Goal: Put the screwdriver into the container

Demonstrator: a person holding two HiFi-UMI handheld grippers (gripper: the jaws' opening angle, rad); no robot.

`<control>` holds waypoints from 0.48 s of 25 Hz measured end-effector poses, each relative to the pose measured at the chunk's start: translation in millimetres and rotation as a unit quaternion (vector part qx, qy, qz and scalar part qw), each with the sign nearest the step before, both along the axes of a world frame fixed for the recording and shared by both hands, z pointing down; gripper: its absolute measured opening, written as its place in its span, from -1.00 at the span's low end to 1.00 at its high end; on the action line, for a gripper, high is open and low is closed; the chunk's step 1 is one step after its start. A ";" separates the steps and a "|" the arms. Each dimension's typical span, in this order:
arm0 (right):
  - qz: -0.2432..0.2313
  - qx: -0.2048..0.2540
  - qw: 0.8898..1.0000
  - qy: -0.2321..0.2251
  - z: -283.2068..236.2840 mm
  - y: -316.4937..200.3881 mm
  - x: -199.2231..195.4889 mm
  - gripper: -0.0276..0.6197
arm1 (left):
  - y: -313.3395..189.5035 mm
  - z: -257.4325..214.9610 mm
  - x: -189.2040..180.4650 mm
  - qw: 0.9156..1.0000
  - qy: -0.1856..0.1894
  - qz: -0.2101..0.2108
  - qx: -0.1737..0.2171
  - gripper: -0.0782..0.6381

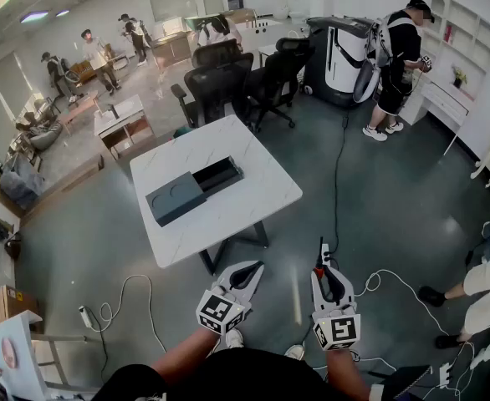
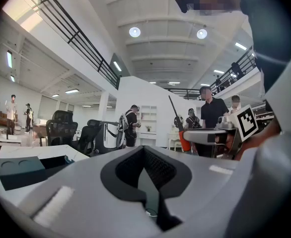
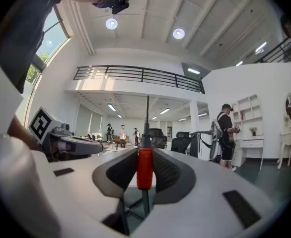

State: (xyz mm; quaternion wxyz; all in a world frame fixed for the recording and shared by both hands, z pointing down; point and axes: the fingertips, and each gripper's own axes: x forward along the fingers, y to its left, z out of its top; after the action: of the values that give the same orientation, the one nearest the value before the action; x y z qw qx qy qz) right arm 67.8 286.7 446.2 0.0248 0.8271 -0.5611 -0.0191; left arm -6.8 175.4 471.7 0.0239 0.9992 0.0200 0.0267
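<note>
Head view: one screwdriver gripped in right claw, left claw closed, empty, one container.

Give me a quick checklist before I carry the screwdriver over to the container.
1. Grip on the screwdriver: ok, clamped in the right gripper.
2. Spare left gripper: ok, shut and empty.
3. Slot in the container open: ok.
4. Both grippers over the table: not ok, they are short of its near edge.
5. Floor ahead free: not ok, a cable lies there.
</note>
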 end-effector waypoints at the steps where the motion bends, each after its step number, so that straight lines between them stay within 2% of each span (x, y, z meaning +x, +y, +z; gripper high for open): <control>1: 0.002 -0.002 1.000 0.000 0.8 -1.1 -1.3 -0.62 | 1.5 1.5 -3.7 1.000 0.000 0.002 0.002 -0.76; 7: 0.009 -0.003 1.000 0.004 -3.7 -14.2 -10.4 -0.62 | -24.1 0.7 -26.9 1.000 -0.003 -0.015 0.013 -0.76; 12: 0.006 -0.006 1.000 0.004 -2.2 -22.9 -19.0 -0.62 | -37.0 3.4 -44.7 0.999 -0.002 -0.032 0.003 -0.76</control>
State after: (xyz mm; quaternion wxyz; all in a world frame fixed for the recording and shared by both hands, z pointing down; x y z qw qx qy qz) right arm 48.8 263.8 444.0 0.0323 0.8303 -0.5561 -0.0188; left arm -51.5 138.4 475.1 0.0221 0.9993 -0.0117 0.0283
